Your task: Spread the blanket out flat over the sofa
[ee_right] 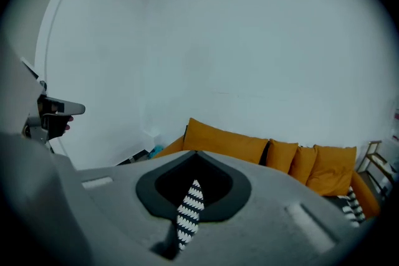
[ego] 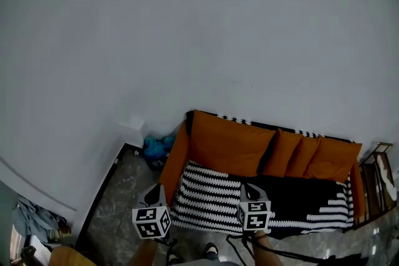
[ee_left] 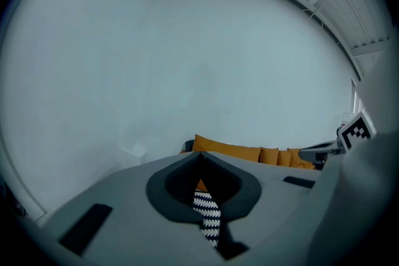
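Clamped on the edge of the blanket, the left hand-held gripper and the right hand-held gripper stand apart. That spacing probably holds the cloth taut and wide over the sofa.

no readable text anywhere; only square marker patterns on each gripper's cube.

dim, bluish light — heavy fisheye warp, dark vignetted corners
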Action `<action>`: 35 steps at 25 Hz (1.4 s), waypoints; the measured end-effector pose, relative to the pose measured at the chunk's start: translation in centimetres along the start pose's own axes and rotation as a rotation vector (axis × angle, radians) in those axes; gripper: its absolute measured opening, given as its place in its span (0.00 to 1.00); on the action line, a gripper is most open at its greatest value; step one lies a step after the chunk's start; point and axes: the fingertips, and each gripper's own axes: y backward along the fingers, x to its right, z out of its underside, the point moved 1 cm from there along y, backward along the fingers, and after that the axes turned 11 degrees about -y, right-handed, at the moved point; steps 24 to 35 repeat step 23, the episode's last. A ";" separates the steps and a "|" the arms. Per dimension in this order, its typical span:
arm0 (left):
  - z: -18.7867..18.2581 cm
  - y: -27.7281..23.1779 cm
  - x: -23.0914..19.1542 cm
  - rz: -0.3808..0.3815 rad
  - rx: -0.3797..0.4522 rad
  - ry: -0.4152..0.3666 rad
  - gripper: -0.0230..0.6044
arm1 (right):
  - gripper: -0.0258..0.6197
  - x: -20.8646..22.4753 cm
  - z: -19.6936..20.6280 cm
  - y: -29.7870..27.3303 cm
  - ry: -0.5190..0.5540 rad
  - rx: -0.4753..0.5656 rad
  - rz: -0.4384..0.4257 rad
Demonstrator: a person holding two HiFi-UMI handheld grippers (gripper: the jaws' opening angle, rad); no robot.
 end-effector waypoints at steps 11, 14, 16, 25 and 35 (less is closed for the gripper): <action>0.1 0.5 0.4 0.009 -0.003 -0.026 0.02 | 0.05 0.3 -0.1 0.8 -0.032 0.012 0.012; 0.3 0.7 0.3 0.012 -0.005 -0.028 0.02 | 0.05 0.2 0.0 1.0 -0.031 0.008 0.016; 0.3 0.8 0.3 0.012 -0.005 -0.029 0.02 | 0.05 0.1 0.0 1.2 -0.034 0.010 0.017; 0.6 0.9 0.0 0.017 -0.009 -0.029 0.02 | 0.05 -0.2 -0.2 1.6 -0.034 0.031 0.022; 0.6 0.9 0.0 0.017 -0.009 -0.029 0.02 | 0.05 -0.2 -0.2 1.6 -0.034 0.031 0.022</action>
